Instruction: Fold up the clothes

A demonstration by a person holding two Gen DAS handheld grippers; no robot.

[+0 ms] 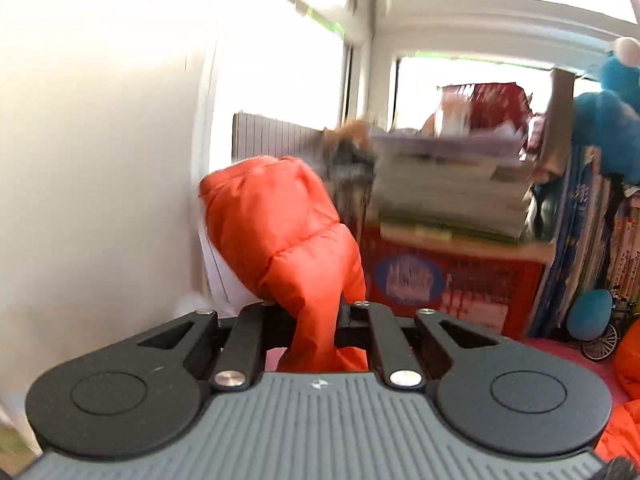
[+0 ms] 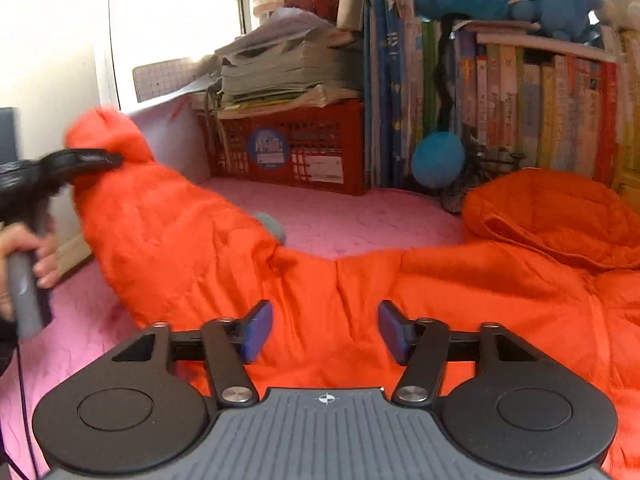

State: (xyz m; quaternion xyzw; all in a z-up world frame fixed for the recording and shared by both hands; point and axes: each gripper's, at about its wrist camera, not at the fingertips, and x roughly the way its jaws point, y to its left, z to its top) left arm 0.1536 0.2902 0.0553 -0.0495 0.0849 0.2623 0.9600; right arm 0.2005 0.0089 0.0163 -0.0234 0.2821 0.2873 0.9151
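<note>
Now left gripper (image 1: 314, 320) clamped on orange jacket (image 2: 360, 280) sleeve, right gripper (image 2: 326, 330) parted just above it.

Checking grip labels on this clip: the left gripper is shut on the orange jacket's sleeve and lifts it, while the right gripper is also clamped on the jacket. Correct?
Not quite. The right gripper is open: in the right wrist view its blue pads stand apart over the orange jacket, pressing nothing. The left gripper is indeed shut on the raised sleeve.

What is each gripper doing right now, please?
Left gripper: shut on the sleeve of the puffy orange quilted jacket, lifting it.
Right gripper: open above the jacket's body, gripping nothing.
</note>
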